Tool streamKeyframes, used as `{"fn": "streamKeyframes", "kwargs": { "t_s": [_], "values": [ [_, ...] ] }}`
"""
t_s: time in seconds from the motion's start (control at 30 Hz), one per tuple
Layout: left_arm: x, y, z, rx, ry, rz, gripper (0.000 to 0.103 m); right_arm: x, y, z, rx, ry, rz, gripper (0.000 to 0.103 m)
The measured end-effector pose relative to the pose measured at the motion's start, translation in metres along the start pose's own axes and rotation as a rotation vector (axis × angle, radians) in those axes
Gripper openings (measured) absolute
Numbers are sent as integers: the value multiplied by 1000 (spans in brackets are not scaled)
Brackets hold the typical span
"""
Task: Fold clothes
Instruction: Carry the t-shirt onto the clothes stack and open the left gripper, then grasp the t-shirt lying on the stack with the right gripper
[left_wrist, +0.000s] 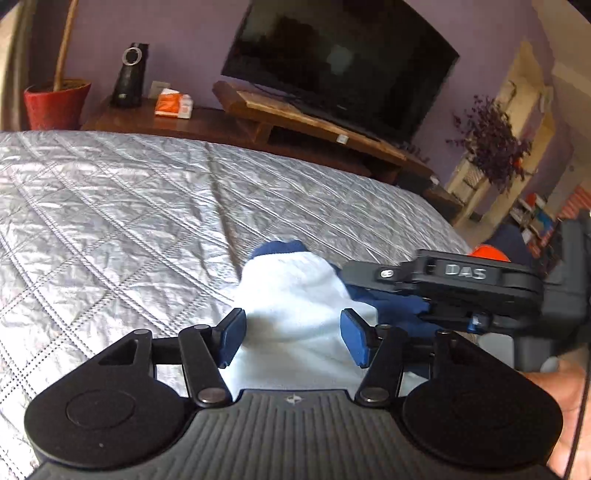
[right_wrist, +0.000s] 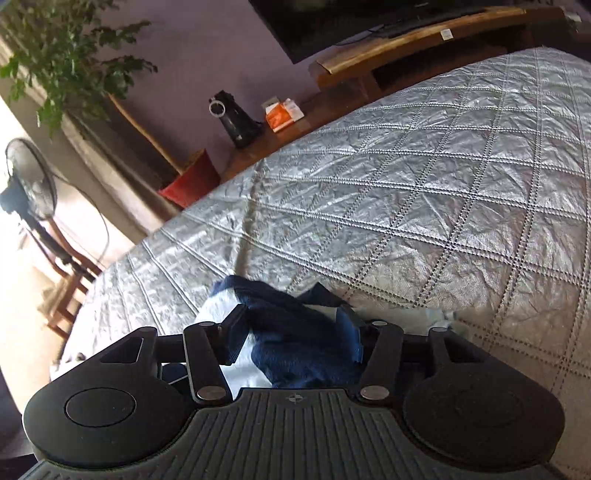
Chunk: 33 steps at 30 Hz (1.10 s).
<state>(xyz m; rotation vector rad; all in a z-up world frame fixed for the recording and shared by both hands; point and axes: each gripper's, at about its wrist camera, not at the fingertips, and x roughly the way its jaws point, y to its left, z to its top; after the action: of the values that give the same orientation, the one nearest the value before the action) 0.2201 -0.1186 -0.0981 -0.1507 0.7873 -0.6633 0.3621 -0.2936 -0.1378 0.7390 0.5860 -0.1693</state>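
Note:
A white sock with navy toe and cuff (left_wrist: 291, 295) lies bunched on the silver quilted bedspread (left_wrist: 110, 221). My left gripper (left_wrist: 293, 338) hovers over its white part, open, with the fabric lying between and under the blue pads (left_wrist: 232, 339). My right gripper (left_wrist: 402, 295) reaches in from the right, turned on its side, over the navy part. In the right wrist view the right gripper (right_wrist: 293, 338) stands open around a bulging navy fold (right_wrist: 295, 332), with white fabric (right_wrist: 218, 310) showing to the left. A hand (left_wrist: 565, 406) holds the right gripper's handle.
The bedspread (right_wrist: 424, 203) stretches wide beyond the sock. Past the bed's far edge stand a wooden TV bench (left_wrist: 314, 122) with a dark television (left_wrist: 340, 62), a black speaker (left_wrist: 129, 74), an orange box (left_wrist: 173, 105) and a red plant pot (left_wrist: 55, 103). A fan (right_wrist: 29, 184) stands at the left.

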Motion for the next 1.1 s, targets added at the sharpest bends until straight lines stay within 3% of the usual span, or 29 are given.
{"fn": "streamKeyframes", "kwargs": {
  "t_s": [0.1,0.2,0.27,0.33,0.4,0.53,0.57,0.63,0.7,0.77,0.83,0.97,1.1],
  "values": [
    [6,9,-4,-65,10,47,54,-29,-3,13,34,-143,18,72],
    [7,8,-6,-77,14,79,55,-42,2,16,-57,-153,-42,75],
    [9,-1,-6,-18,15,131,64,-49,15,11,-162,-128,-54,74],
    [10,-6,-8,30,16,169,72,-55,39,-2,-361,-109,-99,71],
    [11,-5,-8,38,26,170,73,-56,59,-17,-547,-74,-157,70],
    [11,-2,-7,37,36,152,75,-22,48,-33,-586,158,-228,66],
    [11,-3,-7,49,35,160,75,-21,49,-40,-623,166,-243,66],
    [11,-3,-8,67,34,168,77,-36,54,-33,-589,149,-237,69],
    [12,-2,-8,78,36,164,78,-56,36,-27,-456,119,-201,84],
    [13,-1,-8,85,41,157,79,-75,6,-21,-269,112,-154,85],
    [13,0,-7,86,45,154,79,-77,-29,-25,-141,175,-100,84],
    [12,-1,-9,91,46,156,79,-65,-43,-23,-110,280,56,85],
    [14,-1,-8,94,46,155,79,-35,-37,-8,-119,398,175,94]
  ]
}}
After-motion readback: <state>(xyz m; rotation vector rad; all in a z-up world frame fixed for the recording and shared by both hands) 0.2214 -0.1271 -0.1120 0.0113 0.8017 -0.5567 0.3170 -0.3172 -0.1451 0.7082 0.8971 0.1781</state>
